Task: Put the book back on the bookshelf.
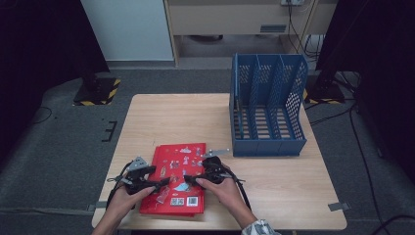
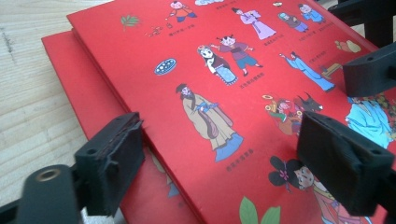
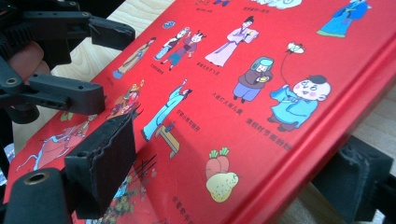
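clearly the red book (image 2: 224,107) is a stiff hardback with a glossy printed cover — it lies on top of a second red book (image 2: 60,79) near the front edge of the worktop (image 1: 161,117), and i judge it moderately heavy, rigid enough not to sag, but slick under rubber. the left gripper (image 1: 164,182) has its fingers (image 2: 112,158) standing wide, one just outside the upper book's left edge where it overhangs the lower one, the other above the cover; nothing is pinched. the right gripper (image 1: 192,180) is likewise wide open, with one of its fingers (image 3: 105,158) over the cover and the other down beside the book's thick right edge — straddling it, not pressing. best hold, i'd say, is across that edge with one pad under the board and one on top, both sides at once, since a single grip would let it pivot; the blue file rack (image 1: 268,105) stands well beyond the right fingers
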